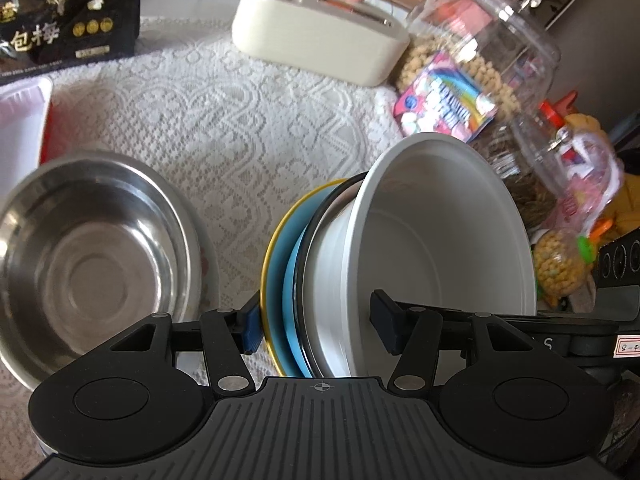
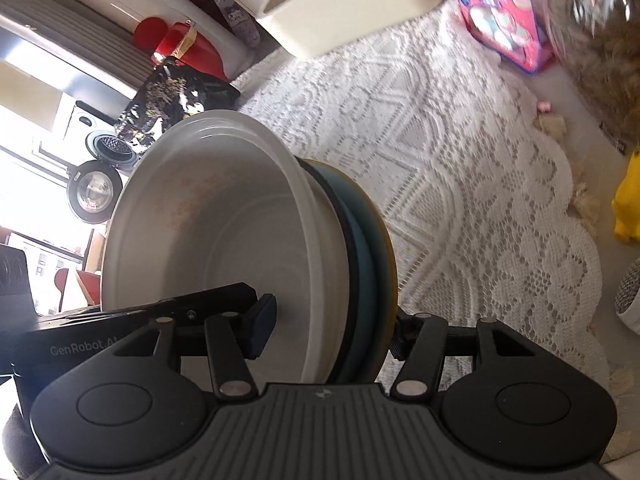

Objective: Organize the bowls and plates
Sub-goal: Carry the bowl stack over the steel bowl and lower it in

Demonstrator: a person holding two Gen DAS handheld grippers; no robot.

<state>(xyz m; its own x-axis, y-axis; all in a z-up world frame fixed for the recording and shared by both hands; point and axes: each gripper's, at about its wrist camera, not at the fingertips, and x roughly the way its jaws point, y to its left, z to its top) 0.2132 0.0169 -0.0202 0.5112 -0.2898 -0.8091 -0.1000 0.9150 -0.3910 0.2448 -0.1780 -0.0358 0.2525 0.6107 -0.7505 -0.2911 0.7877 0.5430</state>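
1. Lace cloth (image 1: 224, 120) covers the table under both of my cameras, white and patterned, with its scalloped edge showing in the right wrist view.
2. My left gripper (image 1: 318, 326) is clamped on a nested stack: one pad sits outside the yellow-rimmed blue plate (image 1: 276, 280), the other inside the white bowl (image 1: 440, 240).
3. Between plate and bowl I see a dark-rimmed dish (image 1: 320, 216) sandwiched in the stack.
4. My right gripper (image 2: 332, 330) grips the same stack from the opposite side, one pad inside the white bowl, the other behind the blue plate.
5. That stack is tipped on edge, held between the two grippers over the cloth; I cannot tell whether it touches the cloth.
6. Near the table's left edge, in the left wrist view, a steel bowl (image 1: 88, 256) rests upright on a pale plate (image 1: 208, 268).
7. Toward the far edge I see a cream oval box (image 1: 316, 40) and a black printed bag (image 1: 68, 12).
8. At the right side stand clear jars (image 1: 500, 40) and a pink sweets packet (image 1: 444, 100).
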